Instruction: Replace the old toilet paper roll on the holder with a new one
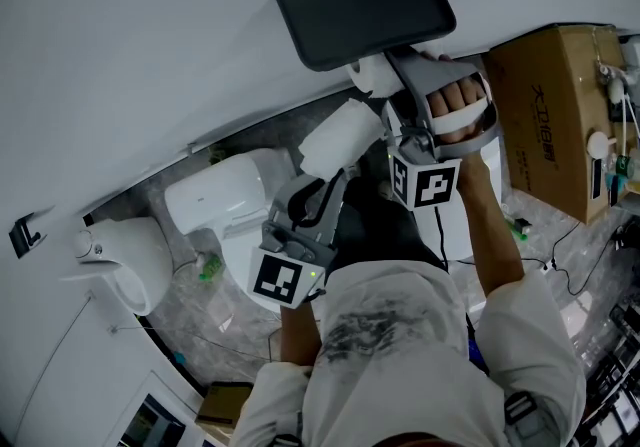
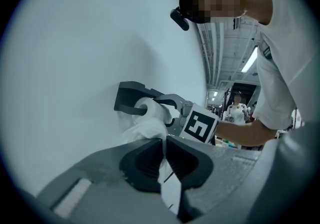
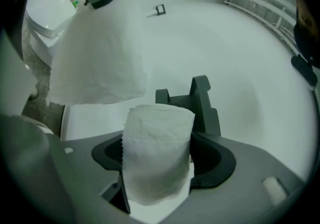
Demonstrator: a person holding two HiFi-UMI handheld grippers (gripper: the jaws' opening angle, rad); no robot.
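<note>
clasping white toilet paper roll (image 3: 160, 123) in right gripper (image 3: 156, 163) at dark grey wall holder (image 3: 199, 101); pinching loose white paper sheet (image 2: 147, 129) in left gripper (image 2: 165, 164), likely taming slack.

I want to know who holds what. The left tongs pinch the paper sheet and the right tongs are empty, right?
Not quite. The right tongs aren't empty: they grip the toilet paper roll, as the right gripper view shows. The left tongs do pinch the paper sheet.
</note>
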